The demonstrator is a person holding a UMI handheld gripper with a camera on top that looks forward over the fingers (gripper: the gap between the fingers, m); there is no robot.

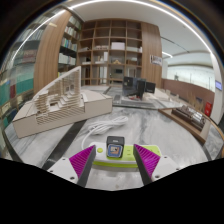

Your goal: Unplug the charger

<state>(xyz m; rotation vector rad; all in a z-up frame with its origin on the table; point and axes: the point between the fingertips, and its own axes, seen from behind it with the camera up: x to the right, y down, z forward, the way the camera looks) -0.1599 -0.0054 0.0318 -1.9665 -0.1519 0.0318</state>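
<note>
Gripper (pixel 121 160) open; charger (pixel 115 147) stands between the pads on a green power strip (pixel 107 156), white cable (pixel 92 131) trailing left. Looks light, rigid; grip its flat sides

A pale marble-patterned tabletop (pixel 150 125) fills the near part of the room, and a white architectural model (pixel 57 104) with stepped tiers stands on its far side. Behind it a tall wooden bookshelf (pixel 110 52) covers the back wall, with wooden panels (pixel 52 50) beside it. A curved strip light (pixel 135 8) runs across the ceiling.
</note>
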